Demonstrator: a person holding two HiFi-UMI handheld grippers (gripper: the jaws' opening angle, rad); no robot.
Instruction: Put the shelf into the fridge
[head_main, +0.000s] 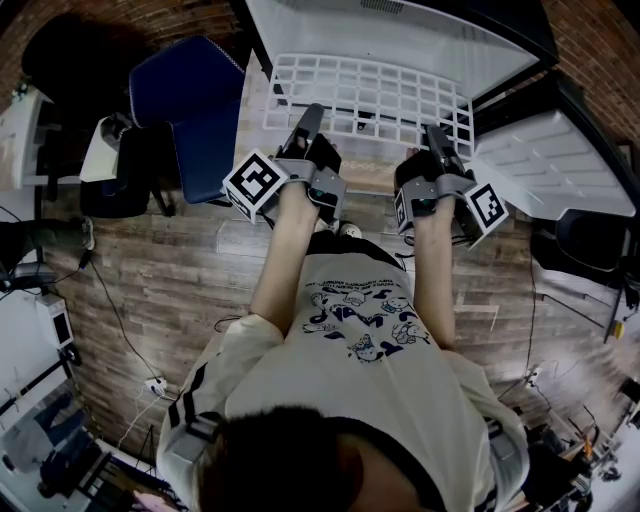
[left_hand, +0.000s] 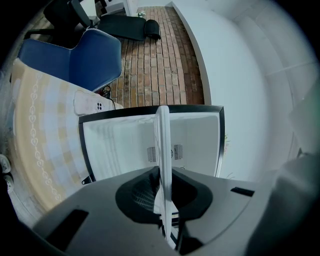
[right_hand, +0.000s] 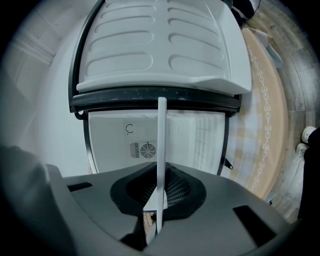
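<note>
The shelf (head_main: 370, 100) is a white wire grid held level in front of the open fridge (head_main: 400, 30). My left gripper (head_main: 305, 135) is shut on its near edge at the left. My right gripper (head_main: 440, 145) is shut on the same edge at the right. In the left gripper view the shelf (left_hand: 163, 150) appears edge-on as a thin white bar, running from the jaws toward the white fridge interior (left_hand: 125, 145). The right gripper view shows the shelf (right_hand: 161, 145) edge-on as well, with the fridge cavity (right_hand: 190, 135) behind it and the open fridge door (right_hand: 165, 45) above.
A blue chair (head_main: 195, 110) stands left of the fridge. The open fridge door (head_main: 560, 165) juts out at the right. A beige patterned mat (left_hand: 35, 130) lies beside the fridge. Cables and equipment crowd the wooden floor at the left (head_main: 60, 250).
</note>
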